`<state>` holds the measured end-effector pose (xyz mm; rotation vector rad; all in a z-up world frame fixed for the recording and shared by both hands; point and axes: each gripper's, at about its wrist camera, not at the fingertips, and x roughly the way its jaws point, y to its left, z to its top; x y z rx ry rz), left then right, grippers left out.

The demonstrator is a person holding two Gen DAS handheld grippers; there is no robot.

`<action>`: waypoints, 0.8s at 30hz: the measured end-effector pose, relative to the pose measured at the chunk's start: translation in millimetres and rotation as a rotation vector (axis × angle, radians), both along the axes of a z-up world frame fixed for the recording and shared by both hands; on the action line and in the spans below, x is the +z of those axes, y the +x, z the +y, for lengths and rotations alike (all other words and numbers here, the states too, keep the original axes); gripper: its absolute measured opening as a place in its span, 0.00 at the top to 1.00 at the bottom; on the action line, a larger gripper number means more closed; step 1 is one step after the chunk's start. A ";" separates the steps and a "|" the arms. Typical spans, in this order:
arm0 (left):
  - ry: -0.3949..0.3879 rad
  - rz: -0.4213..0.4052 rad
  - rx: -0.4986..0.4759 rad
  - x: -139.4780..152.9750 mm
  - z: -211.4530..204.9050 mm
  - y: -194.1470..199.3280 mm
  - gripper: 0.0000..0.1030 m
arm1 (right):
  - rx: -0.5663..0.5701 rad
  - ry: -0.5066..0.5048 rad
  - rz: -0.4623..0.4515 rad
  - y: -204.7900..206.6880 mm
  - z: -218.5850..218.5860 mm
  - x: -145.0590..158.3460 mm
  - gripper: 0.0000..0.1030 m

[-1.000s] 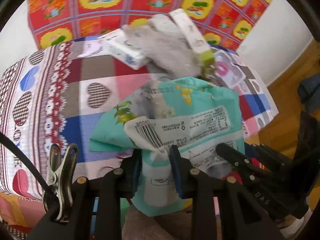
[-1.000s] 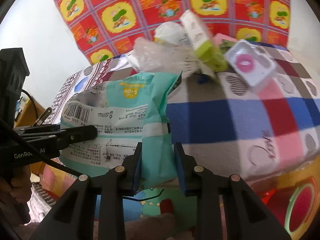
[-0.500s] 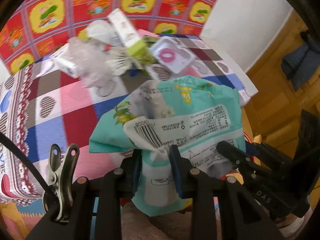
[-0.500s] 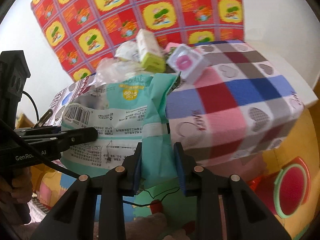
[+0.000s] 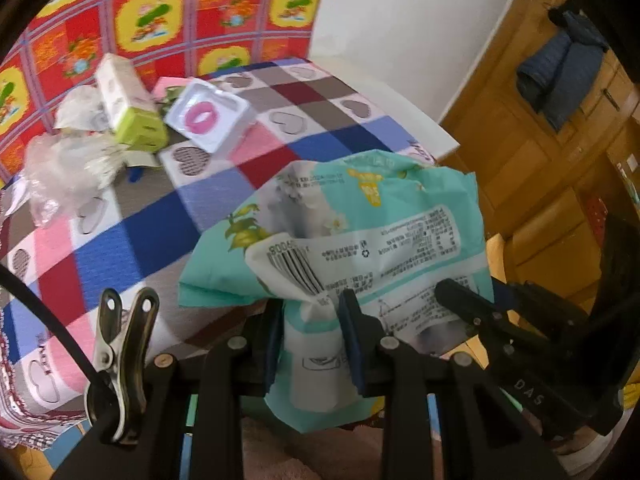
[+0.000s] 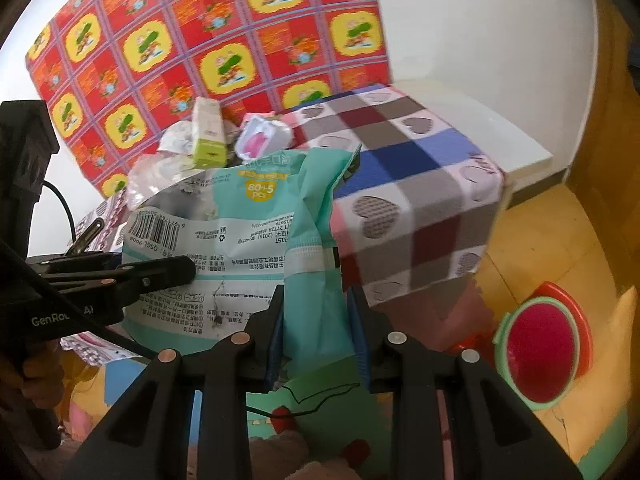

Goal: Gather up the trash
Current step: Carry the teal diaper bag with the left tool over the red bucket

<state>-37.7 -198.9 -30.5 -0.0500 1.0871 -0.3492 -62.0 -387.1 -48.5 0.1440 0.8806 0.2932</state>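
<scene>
Jaws of the left gripper (image 5: 311,332) were pinched on the bottom edge of the crumpled teal wipes pack (image 5: 360,240), probably so both hands could carry the floppy thing, with the other trash pile (image 5: 132,112) on the table well beyond the jaws. From the right wrist, the right gripper (image 6: 316,332) was clamped on the pack's folded side, barcode panel off to the jaws' left, and a red bin (image 6: 540,348) sat low to their right, likely the drop spot.

— What's around me besides the job?

— A checked cloth with hearts (image 5: 132,236) covers the worktop (image 6: 516,148). Behind it I see a red and yellow patterned hanging (image 6: 208,40) against a white wall (image 5: 400,32).

— And lower down?

— To my right a red bowl with a green rim (image 6: 540,344) sits on the yellow floor (image 6: 532,248). Farther off, a dark blue garment (image 5: 560,64) hangs on wooden cabinet doors (image 5: 520,152).
</scene>
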 end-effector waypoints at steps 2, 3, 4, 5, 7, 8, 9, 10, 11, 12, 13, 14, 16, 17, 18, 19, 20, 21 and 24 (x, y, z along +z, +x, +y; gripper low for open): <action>-0.024 0.013 -0.003 -2.0 -11.3 0.8 0.72 | -0.031 -0.004 -0.005 -2.4 -13.0 1.3 0.71; -0.030 0.017 -0.008 -2.0 -17.2 1.0 0.72 | -0.044 -0.005 -0.008 -3.5 -17.5 2.1 0.71; -0.032 0.016 -0.018 -1.7 -23.4 1.3 0.72 | -0.060 -0.004 -0.010 -5.2 -23.8 3.2 0.71; -0.027 0.007 -0.036 -0.6 -32.1 1.7 0.72 | -0.076 -0.002 -0.013 -6.6 -29.6 4.1 0.71; -0.019 -0.004 -0.064 1.9 -41.7 1.9 0.72 | -0.106 0.000 -0.014 -9.4 -38.3 5.3 0.71; -0.014 -0.009 -0.085 3.2 -48.8 2.6 0.72 | -0.124 0.002 -0.014 -11.6 -42.7 5.7 0.71; -0.009 -0.013 -0.106 4.1 -55.1 3.6 0.72 | -0.150 0.007 -0.013 -13.9 -48.1 6.2 0.71; -0.004 -0.017 -0.129 4.7 -61.9 4.9 0.72 | -0.168 0.010 -0.012 -14.8 -52.3 6.6 0.71; 0.001 -0.019 -0.150 4.7 -68.0 6.6 0.72 | -0.188 0.011 -0.012 -16.2 -55.7 6.9 0.71; 0.004 -0.020 -0.166 4.3 -71.9 8.0 0.72 | -0.208 0.010 -0.011 -17.5 -59.3 6.9 0.71; 0.007 -0.024 -0.187 3.6 -77.1 9.2 0.72 | -0.228 0.007 -0.011 -18.5 -62.7 6.7 0.71; 0.009 -0.029 -0.212 2.8 -82.6 10.5 0.72 | -0.249 0.004 -0.011 -20.0 -65.9 6.5 0.71; 0.006 -0.036 -0.257 0.7 -91.4 13.0 0.72 | -0.301 0.006 -0.006 -23.0 -73.0 6.3 0.71; 0.002 -0.035 -0.282 -1.0 -96.9 15.2 0.72 | -0.326 0.006 -0.006 -25.0 -76.1 6.1 0.71; -0.003 -0.031 -0.305 -2.4 -102.3 17.2 0.72 | -0.353 0.005 -0.003 -26.8 -79.3 6.0 0.71; -0.006 -0.030 -0.322 -3.1 -106.8 18.4 0.72 | -0.381 0.007 -0.002 -28.7 -83.2 6.0 0.71; -0.010 -0.032 -0.347 -3.6 -112.5 19.9 0.72 | -0.404 0.006 -0.004 -30.5 -86.7 6.0 0.71; -0.012 -0.036 -0.369 -4.2 -117.7 21.4 0.72 | -0.429 -0.001 -0.007 -32.7 -89.6 5.9 0.71; -0.019 -0.028 -0.433 -7.2 -135.8 25.6 0.72 | -0.492 -0.019 -0.003 -38.9 -98.2 4.9 0.71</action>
